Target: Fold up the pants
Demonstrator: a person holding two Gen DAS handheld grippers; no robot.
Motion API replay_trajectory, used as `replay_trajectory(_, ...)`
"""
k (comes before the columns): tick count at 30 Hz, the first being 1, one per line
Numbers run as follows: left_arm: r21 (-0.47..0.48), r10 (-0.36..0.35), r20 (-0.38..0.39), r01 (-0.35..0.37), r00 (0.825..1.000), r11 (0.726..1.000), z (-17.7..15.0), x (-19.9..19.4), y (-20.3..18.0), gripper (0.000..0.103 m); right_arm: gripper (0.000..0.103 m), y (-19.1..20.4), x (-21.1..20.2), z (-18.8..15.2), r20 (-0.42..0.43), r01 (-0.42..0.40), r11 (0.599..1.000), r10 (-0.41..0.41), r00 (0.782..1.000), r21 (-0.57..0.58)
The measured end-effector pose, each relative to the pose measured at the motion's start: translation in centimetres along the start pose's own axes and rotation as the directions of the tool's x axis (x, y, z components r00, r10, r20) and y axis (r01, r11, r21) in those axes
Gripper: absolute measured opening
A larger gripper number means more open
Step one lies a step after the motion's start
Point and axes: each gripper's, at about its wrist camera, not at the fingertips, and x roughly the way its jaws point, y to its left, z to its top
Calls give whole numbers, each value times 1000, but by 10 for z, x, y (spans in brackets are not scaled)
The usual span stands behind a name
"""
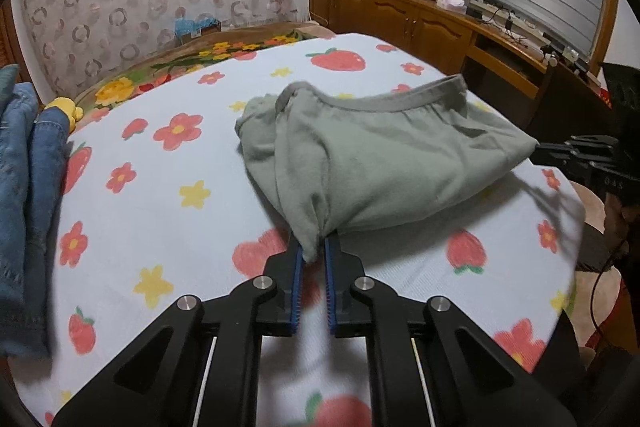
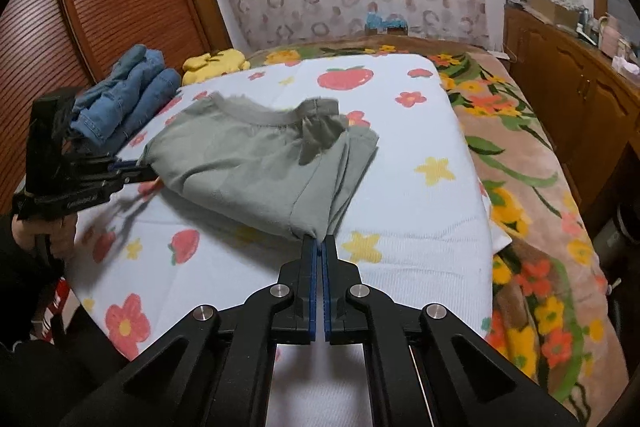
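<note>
Grey-green pants lie bunched in folded layers on the strawberry-print sheet, with the elastic waistband on the far side. My left gripper is shut on the near corner of the cloth, which is pinched between its blue pads. At the right edge of the left wrist view, my right gripper holds the other near corner. In the right wrist view the right gripper is shut on the pants, and the left gripper grips their left corner. The near edge hangs slightly above the sheet and casts a shadow.
Folded blue jeans and a yellow plush sit at the sheet's far left. A floral blanket covers the bed to the right. A wooden cabinet with clutter lines the wall. A hand holds the left gripper's handle.
</note>
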Motion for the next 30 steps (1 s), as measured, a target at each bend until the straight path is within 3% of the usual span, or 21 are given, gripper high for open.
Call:
replay_trajectory(7, -6, -33, -12, 33, 999, 999, -32, -20, -7, 11, 1, 9, -13, -13, -9, -29, 999, 29, 1000, -20)
replay_trajectory(12, -36, -45, 0, 45, 999, 998, -35, -25, -4, 15, 1, 14, -16, -12, -12, -36, 999, 36, 999, -31)
replay_trajectory(14, -35, -45, 22, 46, 999, 998, -33, -31, -4, 22, 2, 14, -18, -8, -7, -33, 999, 33, 999, -31)
replay_trajectory(18, -43, -33, 69, 37, 997, 998, -30, -41, 0, 50, 5, 18, -24, -5, 24, -15, 999, 16, 1000, -42)
replay_trajectory(21, -47, -23, 90, 27, 996, 999, -22, -44, 5, 52, 18, 22, -20, 0, 44, -2, 999, 4, 999, -49)
replay_trajectory(23, -45, -16, 103, 21, 995, 999, -18, -43, 7, 53, 39, 24, -13, 5, 55, 5, 999, -2, 998, -46)
replay_trajectory(30, -25, -27, 110, 30, 994, 999, 10, -18, 14, 53, 40, 22, 37, 24, 33, 4, 999, -2, 999, -49)
